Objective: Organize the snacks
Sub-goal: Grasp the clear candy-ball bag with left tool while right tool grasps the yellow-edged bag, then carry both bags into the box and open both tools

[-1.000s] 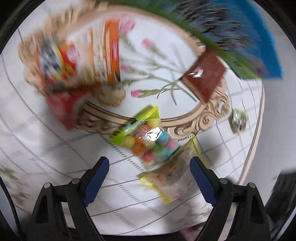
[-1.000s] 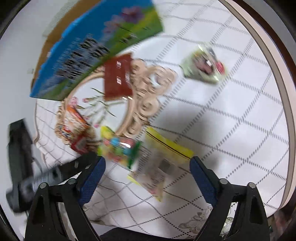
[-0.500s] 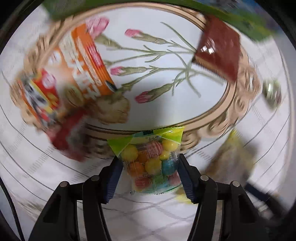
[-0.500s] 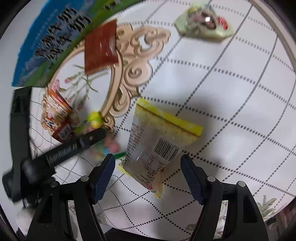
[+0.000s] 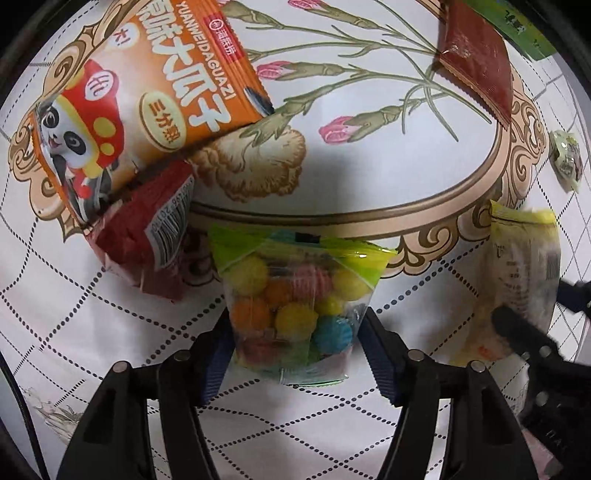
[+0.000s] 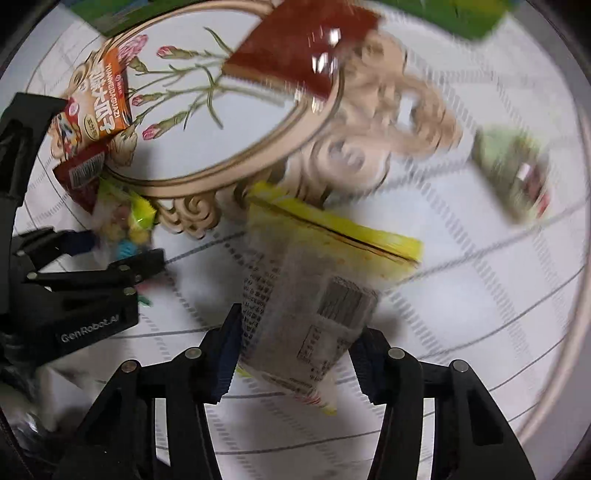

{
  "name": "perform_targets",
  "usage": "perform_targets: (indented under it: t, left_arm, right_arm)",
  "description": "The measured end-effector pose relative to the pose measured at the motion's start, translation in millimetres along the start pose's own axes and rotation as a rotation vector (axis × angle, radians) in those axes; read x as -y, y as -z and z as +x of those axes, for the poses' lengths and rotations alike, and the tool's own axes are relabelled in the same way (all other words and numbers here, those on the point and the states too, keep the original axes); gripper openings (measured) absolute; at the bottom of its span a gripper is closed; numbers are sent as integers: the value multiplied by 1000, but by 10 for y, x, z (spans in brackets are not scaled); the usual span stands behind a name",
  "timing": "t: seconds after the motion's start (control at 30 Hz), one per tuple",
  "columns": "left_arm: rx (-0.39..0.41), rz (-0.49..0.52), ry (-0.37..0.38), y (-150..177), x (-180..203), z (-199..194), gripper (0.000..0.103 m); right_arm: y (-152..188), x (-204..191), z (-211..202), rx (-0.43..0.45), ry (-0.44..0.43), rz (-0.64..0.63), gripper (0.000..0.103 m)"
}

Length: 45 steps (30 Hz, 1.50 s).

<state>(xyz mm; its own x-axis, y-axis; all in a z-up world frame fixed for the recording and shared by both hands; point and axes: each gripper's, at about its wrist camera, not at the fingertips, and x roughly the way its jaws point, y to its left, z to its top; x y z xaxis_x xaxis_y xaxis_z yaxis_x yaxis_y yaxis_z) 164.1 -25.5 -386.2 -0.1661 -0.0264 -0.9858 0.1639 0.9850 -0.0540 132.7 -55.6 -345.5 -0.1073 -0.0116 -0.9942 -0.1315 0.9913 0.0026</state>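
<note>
My left gripper [image 5: 297, 354] is shut on a clear bag of coloured candy balls [image 5: 295, 306] with a green top, at the near rim of an oval flowered tray [image 5: 369, 218]. My right gripper [image 6: 295, 354] is shut on a yellow-topped snack bag [image 6: 317, 291] with a barcode, just right of the tray; this bag also shows in the left wrist view [image 5: 517, 280]. On the tray lie an orange panda snack bag [image 5: 147, 92], a red packet [image 5: 147, 236] and a dark red sachet [image 5: 476, 59].
A small green wrapped snack [image 5: 567, 162] lies on the checked tablecloth right of the tray; it also shows in the right wrist view [image 6: 513, 173]. A blue and green box edge [image 5: 524, 29] stands behind the tray.
Both grippers moved forward and closed: the left one onto the candy bag, the right one onto the yellow-topped bag. Both views are closer to the tray.
</note>
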Motion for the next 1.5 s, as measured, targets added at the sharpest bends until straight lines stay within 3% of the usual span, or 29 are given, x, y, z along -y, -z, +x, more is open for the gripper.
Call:
perform_targets:
  t: [0.07, 0.27, 0.33, 0.37, 0.47, 0.53, 0.67, 0.87, 1.07, 1.2, 1.33, 1.5]
  left_arm:
    - [1, -11, 2, 14, 28, 20, 65]
    - [20, -54, 11, 132, -285, 37, 65]
    - [43, -64, -6, 181, -306, 18, 57]
    - [53, -66, -16, 203, -338, -12, 52]
    - [69, -58, -24, 258, -384, -78, 47]
    - [81, -50, -22, 291, -387, -120, 46]
    - [110, -41, 9, 260, -359, -408, 45]
    - [214, -46, 133, 164, -452, -1225, 45]
    - [366, -64, 225, -331, -617, -2255, 45]
    - [435, -69, 182, -913, -704, -2750, 45]
    - [422, -82, 107, -1466, -750, -2799, 45]
    - [303, -143, 89, -2035, -953, -2474, 45]
  right_arm:
    - [-47, 40, -38, 8, -15, 35, 69]
    - [-26, 281, -13, 12, -112, 211, 69]
    - [9, 315, 15, 14, -122, 229, 69]
    - [27, 323, 33, 15, -115, 227, 68]
    - [149, 321, 136, 11, -111, 223, 48]
    - [190, 332, 141, 24, -101, 221, 45]
    - [185, 306, 12, 51, -140, 229, 40]
    - [-84, 298, -766, 176, -251, 204, 39]
    - [-563, 373, -1857, 370, -321, 155, 39]
    - [-1189, 241, -2323, 457, -299, 116, 39]
    - [-1813, 157, -2418, 489, -261, 116, 39]
    - [-2384, 151, -2198, 438, -272, 143, 39]
